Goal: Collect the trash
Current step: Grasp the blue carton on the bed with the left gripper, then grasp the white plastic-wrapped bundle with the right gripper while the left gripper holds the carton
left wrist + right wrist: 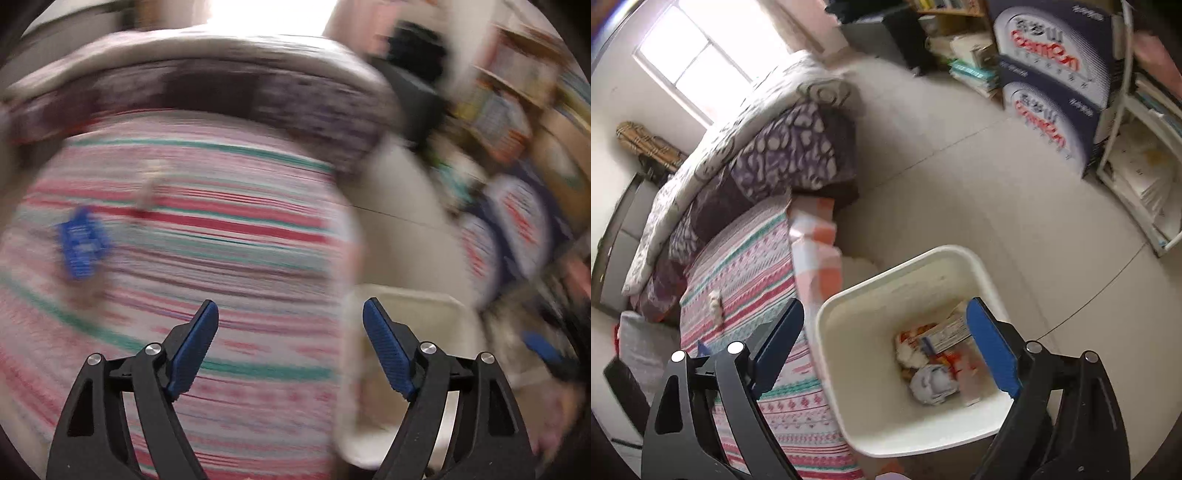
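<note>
A blue wrapper (82, 246), crinkled and flat-looking though badly smeared by blur, lies on the striped bedspread (221, 229), up and to the left of the left gripper (290, 347), whose blue ribbed pads stand wide apart with nothing between them. Its long axis seems to run roughly up and down in the left wrist view, though the blur makes that uncertain. A small pale scrap (715, 303) lies farther along the bed from the wrapper, toward the folded quilts (783, 147). The left hand looks the nearer one for the pick; reaching the wrapper would call for a swing leftward. Beside the bed on the pale floor stands a white, smooth-walled plastic bin (827, 314), already holding crumpled paper and printed packaging. The right gripper (884, 347) hangs above the bin, its fingers also spread and empty.
</note>
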`<state>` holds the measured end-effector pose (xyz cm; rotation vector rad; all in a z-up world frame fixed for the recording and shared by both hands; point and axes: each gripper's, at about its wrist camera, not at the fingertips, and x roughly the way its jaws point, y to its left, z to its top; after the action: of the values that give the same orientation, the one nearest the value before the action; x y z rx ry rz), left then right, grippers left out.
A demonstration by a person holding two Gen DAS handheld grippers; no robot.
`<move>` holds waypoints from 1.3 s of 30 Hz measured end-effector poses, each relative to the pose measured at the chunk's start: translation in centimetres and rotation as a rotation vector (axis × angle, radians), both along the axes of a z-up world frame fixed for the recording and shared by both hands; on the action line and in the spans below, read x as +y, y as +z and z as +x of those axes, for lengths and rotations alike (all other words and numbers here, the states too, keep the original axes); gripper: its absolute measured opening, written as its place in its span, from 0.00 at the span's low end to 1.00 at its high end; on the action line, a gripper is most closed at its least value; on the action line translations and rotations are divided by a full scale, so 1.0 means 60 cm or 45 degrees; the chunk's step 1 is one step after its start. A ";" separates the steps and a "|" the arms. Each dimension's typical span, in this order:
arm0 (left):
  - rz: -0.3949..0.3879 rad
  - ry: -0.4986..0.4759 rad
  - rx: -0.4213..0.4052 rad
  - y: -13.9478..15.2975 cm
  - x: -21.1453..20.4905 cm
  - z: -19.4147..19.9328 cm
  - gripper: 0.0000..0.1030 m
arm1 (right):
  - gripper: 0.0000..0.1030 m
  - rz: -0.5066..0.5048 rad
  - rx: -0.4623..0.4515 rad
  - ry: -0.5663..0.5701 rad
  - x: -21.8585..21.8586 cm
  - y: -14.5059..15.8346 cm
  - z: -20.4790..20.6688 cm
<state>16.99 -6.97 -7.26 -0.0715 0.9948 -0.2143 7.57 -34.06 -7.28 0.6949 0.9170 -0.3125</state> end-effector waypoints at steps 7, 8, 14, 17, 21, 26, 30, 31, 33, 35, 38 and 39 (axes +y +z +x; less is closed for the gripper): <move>0.164 0.569 -0.003 -0.025 0.174 0.102 0.82 | 0.86 0.033 0.068 0.117 0.072 -0.030 0.059; 0.167 0.626 0.017 -0.035 0.193 0.112 0.82 | 0.86 0.036 0.076 0.129 0.080 -0.033 0.063; 0.175 0.834 0.137 -0.089 0.264 0.181 0.83 | 0.87 0.052 0.120 0.197 0.127 -0.052 0.098; 0.183 0.846 0.241 -0.130 0.281 0.204 0.85 | 0.88 0.026 0.143 0.239 0.151 -0.060 0.113; 0.145 0.798 0.327 -0.168 0.301 0.198 0.75 | 0.88 -0.062 0.165 0.287 0.188 -0.070 0.132; -0.011 0.703 0.297 -0.145 0.344 0.163 0.55 | 0.88 -0.128 0.168 0.370 0.247 -0.082 0.170; -0.071 0.676 0.241 -0.100 0.385 0.118 0.55 | 0.88 -0.099 0.150 0.442 0.323 -0.085 0.229; -0.090 0.674 0.226 -0.088 0.393 0.107 0.55 | 0.87 -0.098 0.132 0.465 0.346 -0.082 0.249; -0.142 0.668 0.185 -0.049 0.408 0.087 0.55 | 0.87 -0.086 0.094 0.533 0.402 -0.077 0.296; -0.181 0.654 0.112 -0.005 0.422 0.071 0.55 | 0.85 -0.093 0.077 0.594 0.458 -0.074 0.346; -0.197 0.651 -0.006 0.055 0.442 0.034 0.55 | 0.83 -0.137 0.067 0.639 0.515 -0.085 0.405; -0.211 0.650 -0.037 0.073 0.449 0.021 0.55 | 0.82 -0.156 0.078 0.641 0.528 -0.091 0.419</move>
<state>18.26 19.96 -2.85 -0.4665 0.8980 0.1706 32.72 -2.37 -12.76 0.3256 1.0873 0.0587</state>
